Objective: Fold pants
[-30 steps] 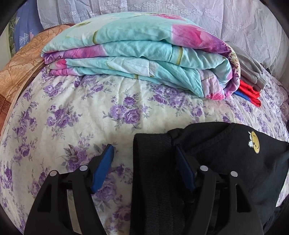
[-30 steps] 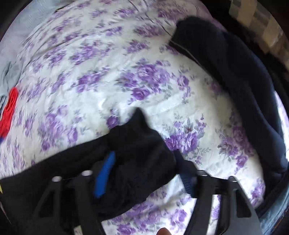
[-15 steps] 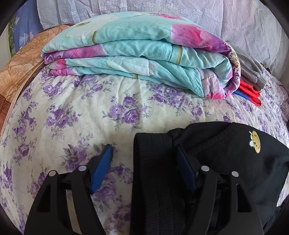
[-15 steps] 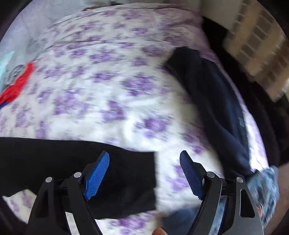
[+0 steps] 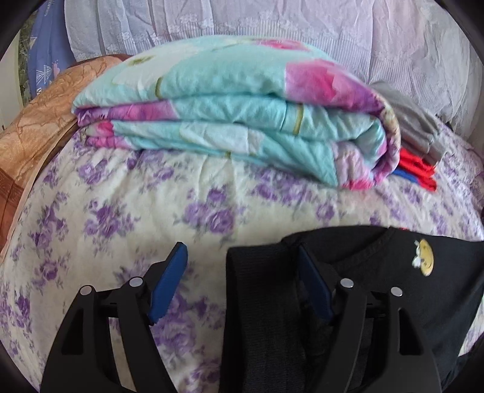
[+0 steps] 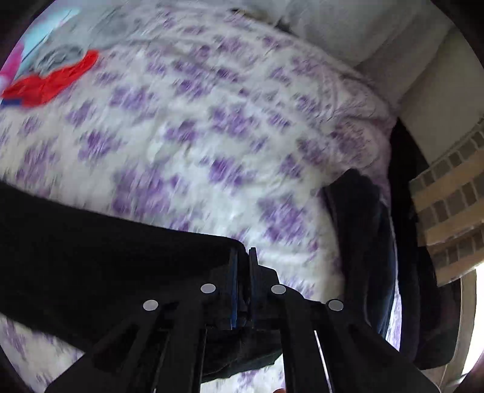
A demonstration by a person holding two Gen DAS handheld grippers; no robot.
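Purple-flowered bedding [image 5: 121, 193] covers the bed that fills both views. Nearest the left camera, the left gripper [image 5: 242, 281] sits with its blue pads spread wide, clamping nothing; the ribbed waistband of the black pants [image 5: 260, 302] lies between the pads, close against the right-hand one. The pants spread rightward over the sheet, with a small yellow smiley patch [image 5: 425, 257] on the fabric. Beyond them a folded turquoise-and-pink quilt [image 5: 230, 121] rests on the bed, and grey and red clothes [image 5: 417, 157] are stacked at its right end. A tan blanket [image 5: 33, 133] lies at the left edge, with a pale lace curtain [image 5: 272, 27] behind.

On the right camera, which is motion-blurred, the right gripper [image 6: 243, 272] is clenched on an edge of the pants [image 6: 90, 257], which stretch away leftward above the sheet [image 6: 211, 121]. A dark garment [image 6: 363, 241] lies at the bed's right edge. The red clothes [image 6: 51, 81] show far left.
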